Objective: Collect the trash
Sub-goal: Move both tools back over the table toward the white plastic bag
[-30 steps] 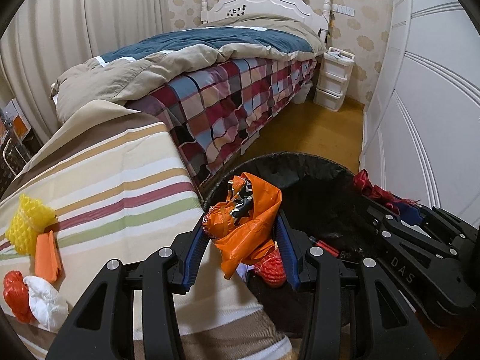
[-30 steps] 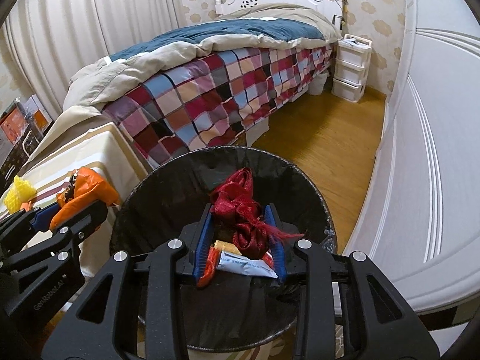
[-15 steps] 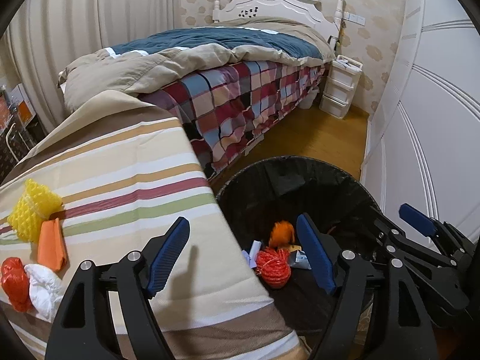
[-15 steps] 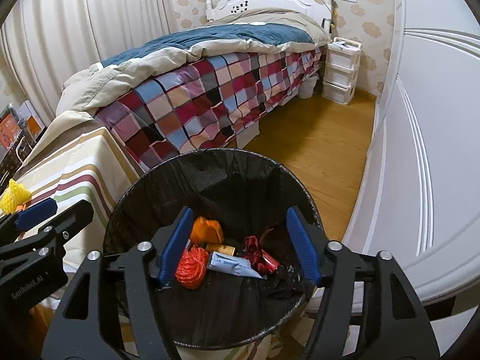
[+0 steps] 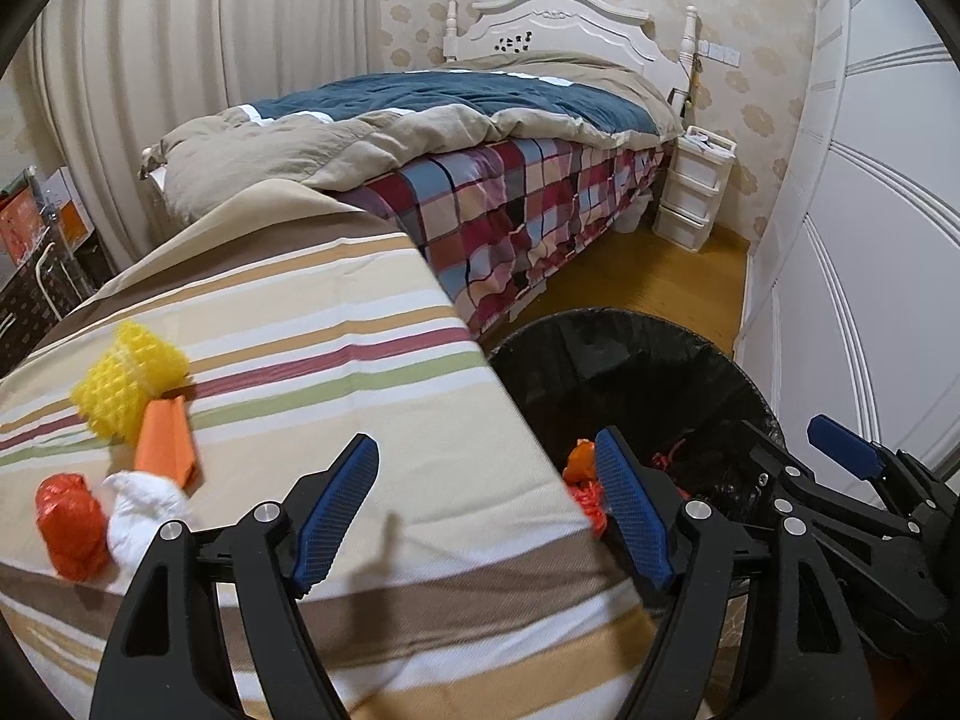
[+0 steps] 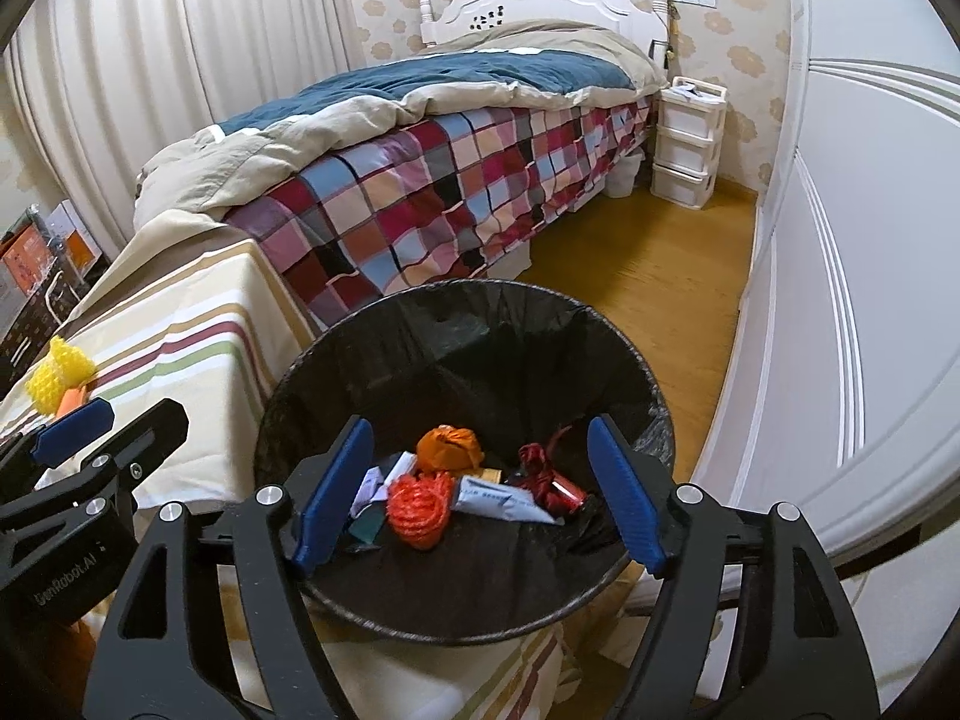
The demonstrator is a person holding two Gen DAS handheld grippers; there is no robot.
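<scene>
Left tongs (image 5: pixel 486 510): spread wide, nothing between the blue pads; they hang over the corner of the desk, right pad above the bin's near rim
Right tongs (image 6: pixel 480 489): jaws opening, nothing gripped; they hang over the mouth of the bin, with the dropped rubbish seen far below between the pads
Bin (image 6: pixel 624 354): round, lined with a black bag, standing on the floor just beside the desk's right edge
Rubbish in bin: orange crumpled wrapper (image 6: pixel 450 449), orange-red net ball (image 6: pixel 420 507), dark red ribbon bundle (image 6: pixel 543 474), pale flat packet (image 6: pixel 498 498) and paper scraps, all lying on the bottom
Desk (image 5: pixel 360 372): covered with a cloth in beige, red, green and white stripes
Rubbish left on desk: yellow foam net (image 5: pixel 126 378), orange folded piece (image 5: pixel 165 441) touching its lower edge, white crumpled wad (image 5: pixel 147 507) just below that, red wrapped lump (image 5: pixel 69 516) touching the wad's left side; all sit near the desk's left part, well apart from the bin
Bed (image 5: pixel 480 120): behind the desk, checked sheet under a beige and dark blue quilt, white headboard at the far wall
Drawer unit (image 6: pixel 687 141): white, three drawers, beside the head of the bed
Floor (image 6: pixel 648 264): yellow-brown wood between bed and white wardrobe (image 6: pixel 870 240)
</scene>
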